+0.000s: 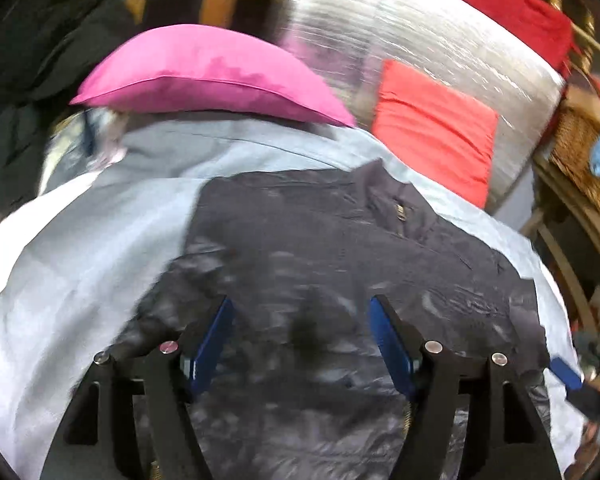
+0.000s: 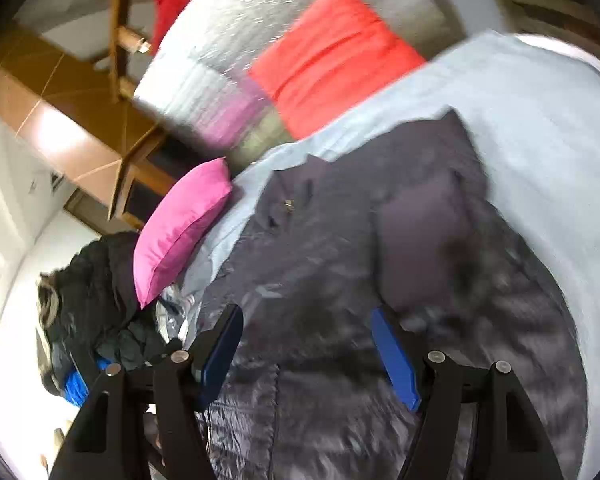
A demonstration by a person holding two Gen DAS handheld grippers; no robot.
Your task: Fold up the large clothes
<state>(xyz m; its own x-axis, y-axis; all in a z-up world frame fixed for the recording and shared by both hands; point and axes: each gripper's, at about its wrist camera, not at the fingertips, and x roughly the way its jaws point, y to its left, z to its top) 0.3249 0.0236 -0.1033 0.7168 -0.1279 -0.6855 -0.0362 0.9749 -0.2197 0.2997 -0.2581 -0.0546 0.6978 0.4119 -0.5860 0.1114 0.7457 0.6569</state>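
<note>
The blue-padded fingers of the left gripper and of the right gripper are spread, pinching nothing. The dark grey quilted puffer jacket lies below them on the pale blue bedsheet; a pink satin pillow at eleven o'clock.

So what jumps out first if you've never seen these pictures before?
Probably the big dark puffy jacket spread over the pale blue sheet in the middle of both views. Behind it sit two bright cushions: a pink cushion at the head of the bed and an orange-red cushion against the silvery backrest. At the bottom, each claw's blue pads stand open above the jacket.
</note>
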